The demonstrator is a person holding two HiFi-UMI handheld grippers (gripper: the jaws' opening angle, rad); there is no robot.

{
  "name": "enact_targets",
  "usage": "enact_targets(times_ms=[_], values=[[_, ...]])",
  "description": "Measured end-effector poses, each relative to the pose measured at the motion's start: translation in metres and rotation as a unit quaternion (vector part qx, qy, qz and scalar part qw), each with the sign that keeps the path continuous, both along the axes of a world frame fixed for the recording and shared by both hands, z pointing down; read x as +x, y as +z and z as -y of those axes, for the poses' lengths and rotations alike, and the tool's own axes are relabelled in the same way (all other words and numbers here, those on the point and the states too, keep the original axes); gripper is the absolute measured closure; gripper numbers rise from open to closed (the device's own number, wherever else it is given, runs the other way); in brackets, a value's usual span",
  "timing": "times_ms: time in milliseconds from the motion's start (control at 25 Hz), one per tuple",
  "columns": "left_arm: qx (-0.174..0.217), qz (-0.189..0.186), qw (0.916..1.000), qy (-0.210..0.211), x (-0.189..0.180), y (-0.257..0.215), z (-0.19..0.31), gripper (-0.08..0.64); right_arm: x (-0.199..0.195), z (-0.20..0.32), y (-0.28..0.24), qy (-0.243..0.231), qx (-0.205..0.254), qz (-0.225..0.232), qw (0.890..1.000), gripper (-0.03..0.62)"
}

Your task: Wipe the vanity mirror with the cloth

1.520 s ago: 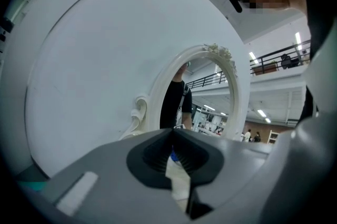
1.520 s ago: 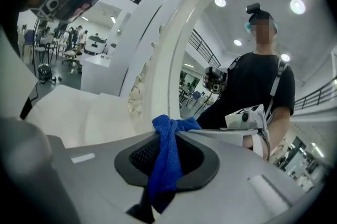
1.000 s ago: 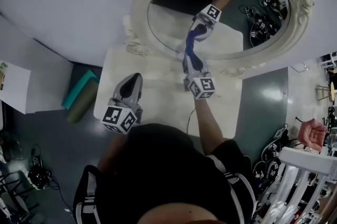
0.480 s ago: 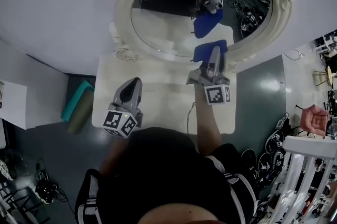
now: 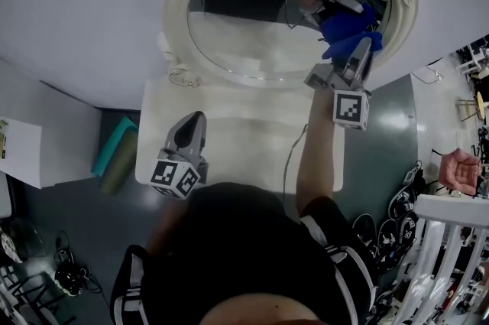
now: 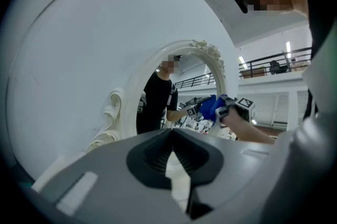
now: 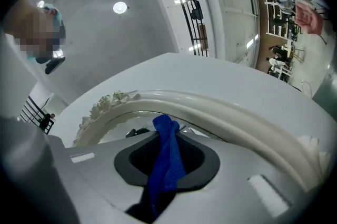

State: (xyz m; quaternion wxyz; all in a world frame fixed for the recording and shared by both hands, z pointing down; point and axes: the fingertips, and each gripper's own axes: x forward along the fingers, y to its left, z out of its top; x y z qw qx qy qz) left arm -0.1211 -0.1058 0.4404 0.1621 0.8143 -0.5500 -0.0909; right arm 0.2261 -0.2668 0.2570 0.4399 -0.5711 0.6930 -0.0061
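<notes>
Right gripper view alone: cloth [image 7: 167, 165] pinched in right gripper [image 7: 166, 133]; left gripper [image 6: 172, 132] closed.

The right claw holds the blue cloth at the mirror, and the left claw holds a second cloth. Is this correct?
Not quite. The left claw holds no cloth: the left gripper view shows its jaws together with nothing between them. The rest is right: the right claw grips the blue cloth at the mirror.

Bright, even light — fisheye-warped edges
</notes>
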Motion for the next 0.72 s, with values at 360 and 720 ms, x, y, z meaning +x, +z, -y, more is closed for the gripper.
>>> enact_targets(times_ms=[360,720], values=[[0.001,0.004,0.9999,-0.013,-0.013,-0.001,0.004,0.549,-0.005,0.018,-0.013,-0.008,-0.018,0.025,1.0,0.534],[-0.005,0.001,1.0,-0.005,-0.009,0.004,0.007,0.549,-0.027,0.018,-0.056,0.021,-0.023,-0.072,0.997,0.534]])
